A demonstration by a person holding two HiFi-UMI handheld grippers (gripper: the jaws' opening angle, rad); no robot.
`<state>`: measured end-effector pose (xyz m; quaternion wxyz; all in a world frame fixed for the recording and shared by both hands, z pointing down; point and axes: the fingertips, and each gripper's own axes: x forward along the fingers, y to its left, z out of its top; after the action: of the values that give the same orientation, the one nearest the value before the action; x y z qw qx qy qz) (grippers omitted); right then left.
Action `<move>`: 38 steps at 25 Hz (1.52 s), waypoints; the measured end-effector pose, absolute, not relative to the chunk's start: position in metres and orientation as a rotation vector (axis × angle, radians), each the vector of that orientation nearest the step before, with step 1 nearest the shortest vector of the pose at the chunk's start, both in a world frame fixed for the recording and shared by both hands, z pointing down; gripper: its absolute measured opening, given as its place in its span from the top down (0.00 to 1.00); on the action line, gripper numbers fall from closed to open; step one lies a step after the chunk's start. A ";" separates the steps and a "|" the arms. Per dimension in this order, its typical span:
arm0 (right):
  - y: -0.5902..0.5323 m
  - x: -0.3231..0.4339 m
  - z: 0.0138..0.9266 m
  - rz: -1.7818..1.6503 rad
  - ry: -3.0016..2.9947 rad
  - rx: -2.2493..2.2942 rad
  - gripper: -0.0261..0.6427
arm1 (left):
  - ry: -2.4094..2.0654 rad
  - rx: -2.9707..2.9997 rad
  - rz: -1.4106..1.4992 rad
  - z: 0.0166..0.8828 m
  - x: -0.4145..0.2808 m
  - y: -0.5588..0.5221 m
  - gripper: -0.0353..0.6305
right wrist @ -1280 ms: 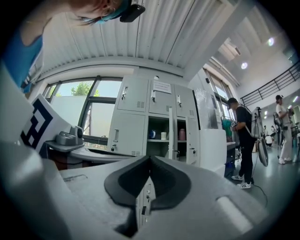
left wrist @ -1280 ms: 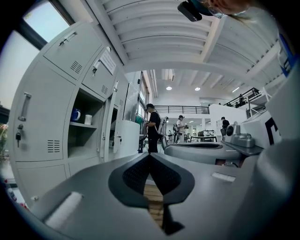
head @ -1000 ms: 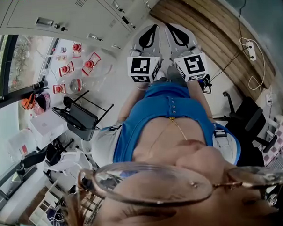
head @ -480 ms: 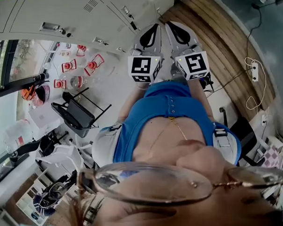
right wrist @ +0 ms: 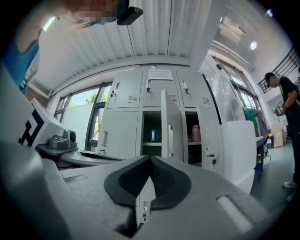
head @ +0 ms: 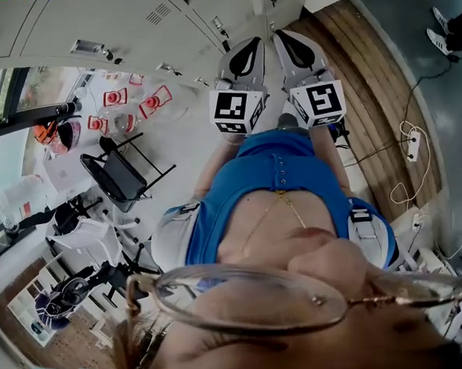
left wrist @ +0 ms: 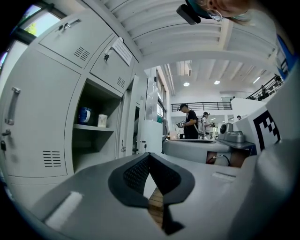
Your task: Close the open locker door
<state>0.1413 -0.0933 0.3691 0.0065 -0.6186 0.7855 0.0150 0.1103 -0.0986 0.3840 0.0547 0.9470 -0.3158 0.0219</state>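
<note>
A bank of grey lockers (right wrist: 136,122) stands ahead of me. One narrow locker door (right wrist: 170,133) hangs open, edge toward me, between two open compartments; one holds a blue cup (right wrist: 152,135), the other a pink bottle (right wrist: 196,133). In the left gripper view the open compartment (left wrist: 93,136) with its blue cup (left wrist: 84,115) lies at the left. My left gripper (left wrist: 150,155) and right gripper (right wrist: 150,158) are both shut on nothing. They are held side by side in the air, apart from the lockers. From the head view the left gripper (head: 249,47) and right gripper (head: 284,41) point toward the lockers (head: 117,24).
A black chair (head: 116,173) stands at my left, by a table with red-and-white items (head: 155,99). A power strip (head: 411,141) with a cable lies on the floor at my right. A white cabinet (right wrist: 239,145) flanks the lockers. People (left wrist: 190,123) stand farther off.
The head view has swung, so the chair and table slid left and the wooden floor strip moved right. Both grippers stay shut and side by side.
</note>
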 end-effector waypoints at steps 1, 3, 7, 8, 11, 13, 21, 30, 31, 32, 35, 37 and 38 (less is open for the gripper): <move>-0.098 0.145 0.369 0.047 2.467 -1.924 0.96 | -0.977 2.869 0.066 0.384 0.113 -0.103 0.95; -0.105 0.153 0.369 0.051 2.489 -1.898 0.96 | -1.012 2.855 0.062 0.384 0.119 -0.110 0.95; -0.122 0.167 0.369 0.063 2.547 -1.806 0.96 | -1.081 2.825 0.049 0.386 0.131 -0.124 0.95; -0.128 0.170 0.368 0.064 2.563 -1.771 0.96 | -1.097 2.817 0.046 0.387 0.134 -0.128 0.95; -0.142 0.179 0.366 0.071 2.619 -1.674 0.96 | -1.145 2.796 0.041 0.390 0.141 -0.136 0.95; -0.151 0.182 0.365 0.080 2.653 -1.626 0.96 | -1.184 2.778 0.033 0.390 0.142 -0.141 0.95; -0.177 0.181 0.367 0.080 2.729 -1.512 0.96 | -1.322 2.698 0.044 0.398 0.131 -0.163 0.95; -0.197 0.185 0.347 0.070 2.751 -1.258 0.81 | -1.291 2.720 0.080 0.398 0.112 -0.203 0.95; -0.199 0.186 0.348 0.081 2.767 -1.249 0.79 | -1.286 2.722 0.085 0.399 0.111 -0.207 0.95; -0.201 0.185 0.348 0.088 2.786 -1.227 0.77 | -1.281 2.723 0.090 0.400 0.109 -0.211 0.95; -0.207 0.181 0.350 0.079 2.834 -1.123 0.73 | -1.260 2.717 0.101 0.406 0.108 -0.221 0.95; -0.210 0.178 0.348 0.074 2.848 -1.074 0.71 | -1.244 2.710 0.107 0.409 0.108 -0.225 0.95; -0.211 0.177 0.347 0.073 2.854 -1.056 0.70 | -1.236 2.706 0.108 0.411 0.109 -0.226 0.95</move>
<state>0.1771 -0.2111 0.3474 0.0488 -0.3465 0.9365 0.0240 0.1088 -0.2265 0.4106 0.0822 0.9060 -0.4137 0.0363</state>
